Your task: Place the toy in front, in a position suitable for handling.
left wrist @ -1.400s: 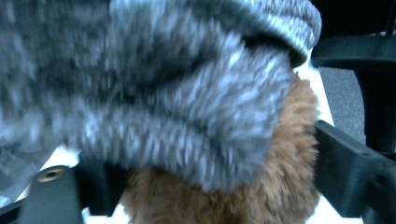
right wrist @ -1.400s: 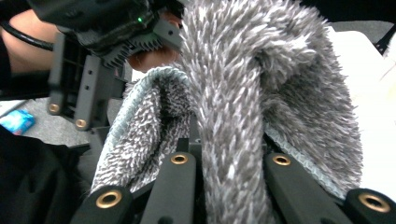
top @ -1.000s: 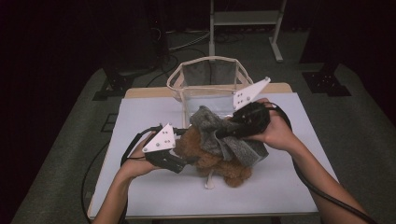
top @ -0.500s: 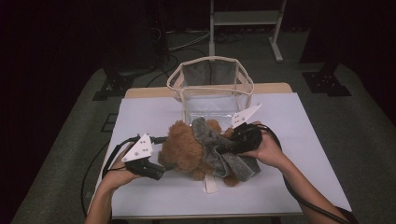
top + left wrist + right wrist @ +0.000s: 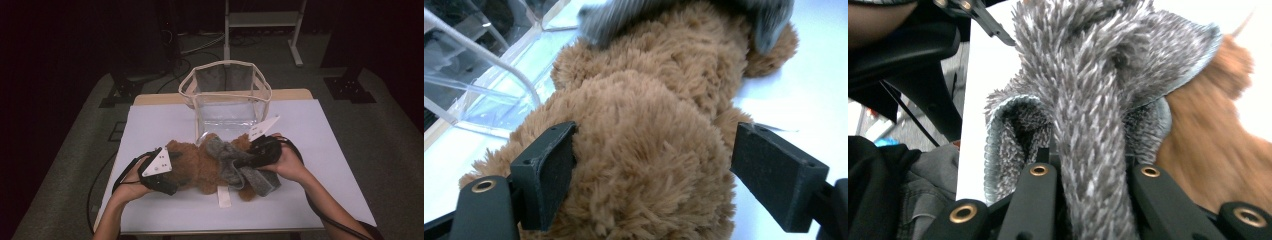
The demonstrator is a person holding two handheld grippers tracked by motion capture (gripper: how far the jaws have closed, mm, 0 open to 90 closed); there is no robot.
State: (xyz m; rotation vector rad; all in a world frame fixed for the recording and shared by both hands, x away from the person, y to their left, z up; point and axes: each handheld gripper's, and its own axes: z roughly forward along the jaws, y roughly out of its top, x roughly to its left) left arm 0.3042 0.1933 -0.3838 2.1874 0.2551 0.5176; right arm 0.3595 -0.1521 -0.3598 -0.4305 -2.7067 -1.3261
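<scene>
High view, clear bag (image 5: 227,95) just behind teddy (image 5: 197,167), left gripper (image 5: 167,184) fingers wide around it, right gripper (image 5: 239,161) clamping grey scarf (image 5: 232,162).

Brown plush bear (image 5: 200,167), speckled grey scarf (image 5: 235,167), white table (image 5: 150,125)

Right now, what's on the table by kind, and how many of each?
Brown plush toy: 1
Grey fuzzy cloth: 1
Clear bag with cream trim: 1
White tag on the toy: 1
Total: 4
</scene>
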